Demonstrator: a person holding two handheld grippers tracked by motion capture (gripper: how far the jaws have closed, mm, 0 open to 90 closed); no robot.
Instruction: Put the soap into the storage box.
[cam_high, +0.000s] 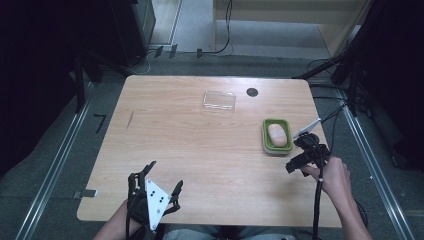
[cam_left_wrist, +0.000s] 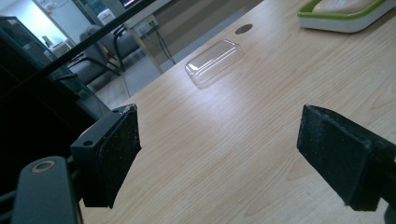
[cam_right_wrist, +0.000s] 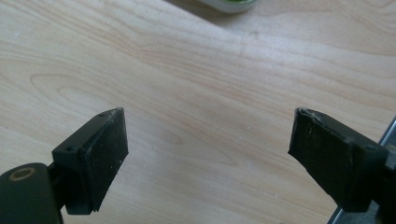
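The soap (cam_high: 276, 134) lies in its green-rimmed dish (cam_high: 265, 136) near the right edge of the tabletop (cam_high: 200, 150), just ahead of your right claw (cam_high: 299, 157). Judge it a firm, smooth bar, likely slippery and easy to squirt out of a hard pinch, so take it across its short width at the middle and squeeze gently. The dish looks light and could slide or tip if you catch its rim; if you lift it, grip one long wall.

Farther back, near the middle of the far edge, the clear lid (cam_high: 219, 100) lies on the wood, well apart from the dish. It looks thin, light and flexible; hold it by a long side, softly.

Your right claw is spread wide with nothing between its pads, over bare wood. Your left claw (cam_high: 162, 181) is spread and empty too, at the near edge.
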